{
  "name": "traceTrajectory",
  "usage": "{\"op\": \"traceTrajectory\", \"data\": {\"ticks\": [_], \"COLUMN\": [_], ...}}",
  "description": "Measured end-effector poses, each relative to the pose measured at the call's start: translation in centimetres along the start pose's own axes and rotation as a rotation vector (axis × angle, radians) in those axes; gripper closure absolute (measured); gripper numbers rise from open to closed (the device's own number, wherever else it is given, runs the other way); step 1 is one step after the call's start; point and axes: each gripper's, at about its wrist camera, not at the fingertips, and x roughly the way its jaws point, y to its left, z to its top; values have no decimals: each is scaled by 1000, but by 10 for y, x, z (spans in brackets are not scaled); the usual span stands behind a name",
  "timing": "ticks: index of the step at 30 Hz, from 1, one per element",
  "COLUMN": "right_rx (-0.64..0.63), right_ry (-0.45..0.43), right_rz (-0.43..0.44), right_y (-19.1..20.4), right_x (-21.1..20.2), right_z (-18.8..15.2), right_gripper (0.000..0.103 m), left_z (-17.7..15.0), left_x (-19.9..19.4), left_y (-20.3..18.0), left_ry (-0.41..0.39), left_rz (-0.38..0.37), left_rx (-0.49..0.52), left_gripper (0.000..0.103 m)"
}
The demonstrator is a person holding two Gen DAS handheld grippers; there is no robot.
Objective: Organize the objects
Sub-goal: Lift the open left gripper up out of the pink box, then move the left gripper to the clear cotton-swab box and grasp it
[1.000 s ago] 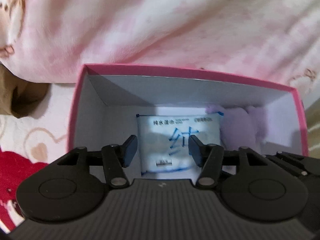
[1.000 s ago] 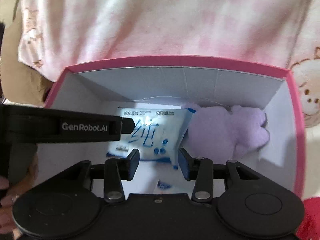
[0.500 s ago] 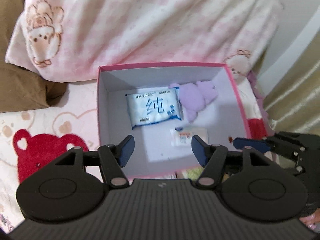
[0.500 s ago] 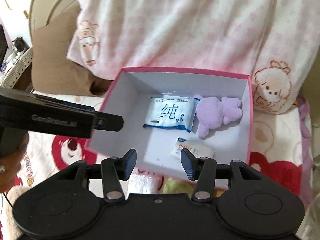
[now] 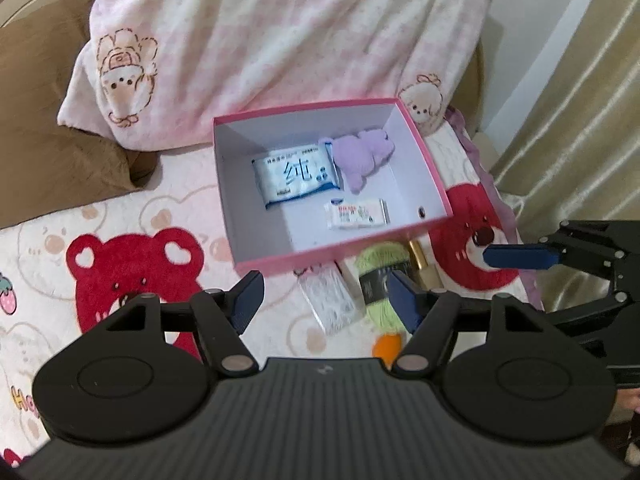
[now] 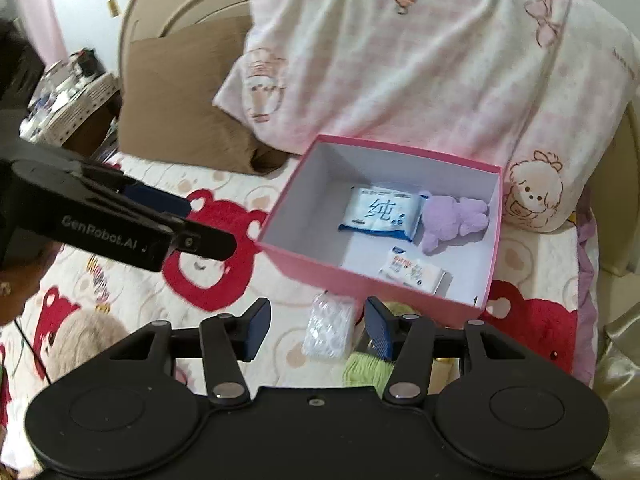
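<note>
1. The step in hand looks like the gap between two placements. The pink box [image 5: 434,184] already holds a blue wipes pack [image 5: 296,178], a purple plush toy [image 5: 366,158] and a small white packet [image 5: 358,213], while other things wait on the bedspread [image 5: 132,216] just outside its near wall.
2. Waiting there are a clear wrapped packet [image 5: 330,300], a green yarn ball [image 5: 380,276] with a dark band, a gold-capped bottle [image 5: 420,256] and something orange [image 5: 386,346], too hidden to name.
3. The next move probably calls for one gripper to drop onto one of these. The packet and the yarn lie touching, so the fingers would need to come down around one only.
4. The left gripper [image 5: 326,300] hovers above the near pile, pointing steeply down. Its jaws are spreading, with nothing between them.
5. The right gripper [image 6: 318,330] hovers to the right of the left one at a similar tilt. Its jaws are also opening and empty, with the clear packet showing below the gap.
6. A checked pillow [image 5: 280,40] leans behind the box's far wall.
</note>
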Motion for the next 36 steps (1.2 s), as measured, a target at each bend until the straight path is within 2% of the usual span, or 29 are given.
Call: {"op": "traceTrajectory", "data": {"ticks": [10,17,21,25,32,36], "right_rx": [-73,-129,-180,-185,-191,-169], "right_ry": [15,1,-22,-35,-30,-2], "right_rz": [9,21,-8,-5,-51,-63], "right_y": [32,48,59,62,55,44], "right_x": [-23,-16,3,26,81,114], "right_z": [-39,-67,-80,-88,-77,-72], "right_gripper": [44,40,40,40,40,40], "left_z": [-51,-81,-88,-90,-87,-82], "left_x": [-24,-10,9,28,72,100], "left_y": [-5,-3,5,14,24,35], "left_ry": [38,60,67,40,0,-19], "left_rz": [-12,-57,-95,-116,-181,-209], "left_rx": [34,28,-17,-49,-97,-167], "left_gripper": [31,28,27,27,28,29]}}
